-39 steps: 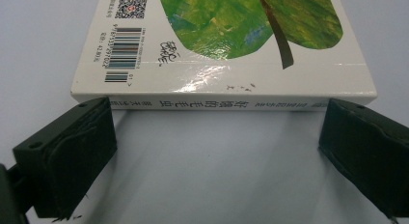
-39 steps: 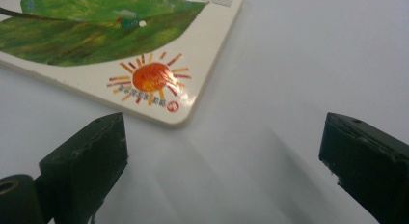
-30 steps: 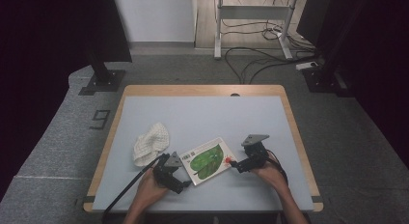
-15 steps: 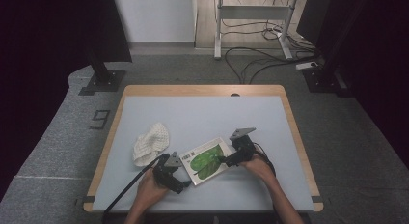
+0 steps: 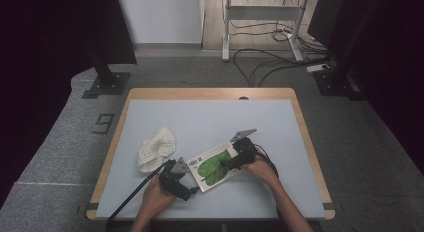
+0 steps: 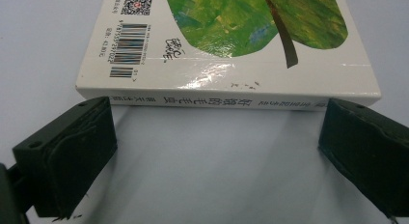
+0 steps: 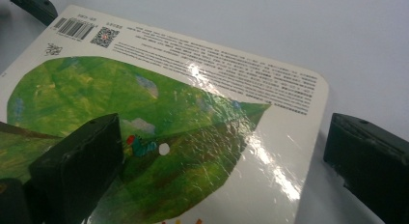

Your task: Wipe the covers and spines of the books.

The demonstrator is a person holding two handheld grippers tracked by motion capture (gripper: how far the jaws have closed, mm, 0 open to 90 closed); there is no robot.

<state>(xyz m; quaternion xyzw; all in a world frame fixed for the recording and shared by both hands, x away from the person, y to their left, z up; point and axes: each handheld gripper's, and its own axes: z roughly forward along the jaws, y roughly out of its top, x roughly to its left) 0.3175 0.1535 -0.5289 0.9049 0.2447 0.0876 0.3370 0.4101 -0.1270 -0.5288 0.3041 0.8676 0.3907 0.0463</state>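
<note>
A white board book [image 5: 215, 165] with a green leaf on its cover lies flat near the table's front edge. In the left gripper view its spine [image 6: 226, 97] faces me, and my left gripper [image 6: 217, 151] stands open just short of it, jaws spread about as wide as the book. My left gripper [image 5: 186, 184] sits at the book's front left corner. My right gripper [image 5: 229, 164] is at the book's right side. In the right gripper view the right gripper [image 7: 222, 161] is open, one jaw over the cover [image 7: 193, 103] and the other past the book's edge.
A crumpled white knitted cloth [image 5: 156, 148] lies left of the book. The grey table top [image 5: 210, 117] has a wooden rim. A jaw of the left gripper [image 7: 29, 4] shows beyond the book's far corner. A black cable [image 5: 132, 194] trails off the front left.
My right gripper has moved left, from beside the book's right edge to over that edge. The left gripper and the book have stayed put.
</note>
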